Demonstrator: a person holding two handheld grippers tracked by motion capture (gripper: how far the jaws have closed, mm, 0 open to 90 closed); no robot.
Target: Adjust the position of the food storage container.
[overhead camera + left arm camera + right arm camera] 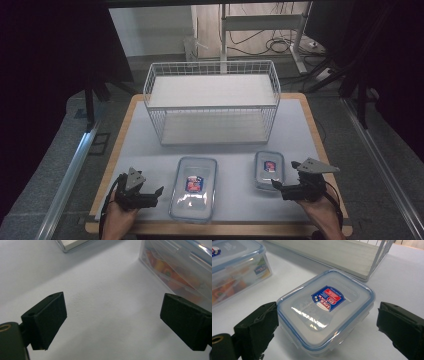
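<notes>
Since my right gripper (325, 322) is already straddling the small clip-lock container (325, 312), that's obviously the thing to grab. It sits on the desk (150, 150) at the right, just in front of the wire shelf rack (212, 102), and in the right gripper view it lies between my two fingers (259, 325), the left one right at its corner, the other one apart from it. Fingers wide open, gripping nothing yet. From above, its long axis runs away from me toward the rack, so I'd guess I close across the short side.

My left gripper (113, 322) is also wide open and empty, hovering over bare desk, with the bigger food container (194, 187) just off to its right. Right hand is way nearer the small one.
</notes>
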